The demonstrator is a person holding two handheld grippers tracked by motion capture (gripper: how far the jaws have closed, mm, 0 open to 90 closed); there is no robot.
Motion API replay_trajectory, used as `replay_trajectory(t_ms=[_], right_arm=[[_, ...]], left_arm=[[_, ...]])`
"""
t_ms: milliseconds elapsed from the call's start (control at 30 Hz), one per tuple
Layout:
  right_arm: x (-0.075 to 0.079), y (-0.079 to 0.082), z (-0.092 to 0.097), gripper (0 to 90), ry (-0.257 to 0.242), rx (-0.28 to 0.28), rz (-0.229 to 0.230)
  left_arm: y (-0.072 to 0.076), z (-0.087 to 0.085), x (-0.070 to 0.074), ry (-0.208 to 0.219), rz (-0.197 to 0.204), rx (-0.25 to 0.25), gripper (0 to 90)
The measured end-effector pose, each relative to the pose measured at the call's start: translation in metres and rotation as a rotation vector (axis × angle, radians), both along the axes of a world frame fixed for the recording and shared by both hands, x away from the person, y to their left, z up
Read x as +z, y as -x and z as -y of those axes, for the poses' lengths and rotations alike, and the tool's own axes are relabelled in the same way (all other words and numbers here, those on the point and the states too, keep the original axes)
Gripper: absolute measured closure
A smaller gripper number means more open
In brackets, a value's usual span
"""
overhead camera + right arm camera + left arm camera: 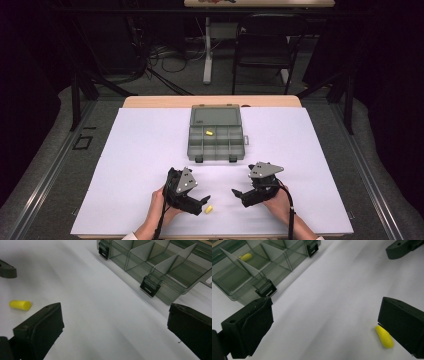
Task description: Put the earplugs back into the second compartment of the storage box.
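The left gripper [192,200] sits low over the white counter [140,150] with its jaws spread wide and nothing between them, and the loose yellow earplug [209,209] lies on the sheet just beside its tip; in the left gripper view that plug [384,337] lies right at the inner edge of the far jaw rather than centred in the gap. To pick it up cleanly, the hand should probably shift sideways until the plug sits midway between the jaws, lower until the tips almost brush the sheet, then close gently (foam squashes and can squirt out if pinched off-centre). Further right, the right gripper [245,196] hovers with its jaws open and empty too, well clear of the plug, which helps. Beyond both, the open grey organiser box [216,135] waits with another earplug [209,133] already lying in one middle compartment, so the lift likely ends there, released low inside a cell.
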State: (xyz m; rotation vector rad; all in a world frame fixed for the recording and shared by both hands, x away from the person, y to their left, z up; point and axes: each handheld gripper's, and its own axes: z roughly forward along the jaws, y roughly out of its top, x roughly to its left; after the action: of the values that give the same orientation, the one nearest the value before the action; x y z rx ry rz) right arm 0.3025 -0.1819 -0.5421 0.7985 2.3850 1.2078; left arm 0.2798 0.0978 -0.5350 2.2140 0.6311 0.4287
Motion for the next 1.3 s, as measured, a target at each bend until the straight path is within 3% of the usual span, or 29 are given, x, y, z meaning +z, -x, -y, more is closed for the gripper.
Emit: replay_trajectory(t_ms=[333,467,767,933,1300], right_arm=[[0.001,0.001,-0.001,0.0,0.006,0.001,0.002],[0.0,0.0,-0.001,0.0,0.006,0.004,-0.001],[-0.001,0.0,-0.001,0.0,0.009,0.003,-0.001],[0.0,0.0,-0.001,0.0,0.006,0.001,0.0],[-0.001,0.001,-0.003,0.0,0.011,0.005,-0.001]], left_arm=[[0.013,0.002,-0.006,-0.015,-0.026,-0.023,0.0],[0.016,0.002,-0.008,0.0,-0.053,-0.034,6.4],[0.028,0.008,-0.01,-0.015,-0.057,-0.112,32.8],[0.031,0.013,-0.015,-0.013,-0.09,-0.152,46.8],[0.031,0.015,-0.022,-0.012,-0.13,-0.178,71.9]])
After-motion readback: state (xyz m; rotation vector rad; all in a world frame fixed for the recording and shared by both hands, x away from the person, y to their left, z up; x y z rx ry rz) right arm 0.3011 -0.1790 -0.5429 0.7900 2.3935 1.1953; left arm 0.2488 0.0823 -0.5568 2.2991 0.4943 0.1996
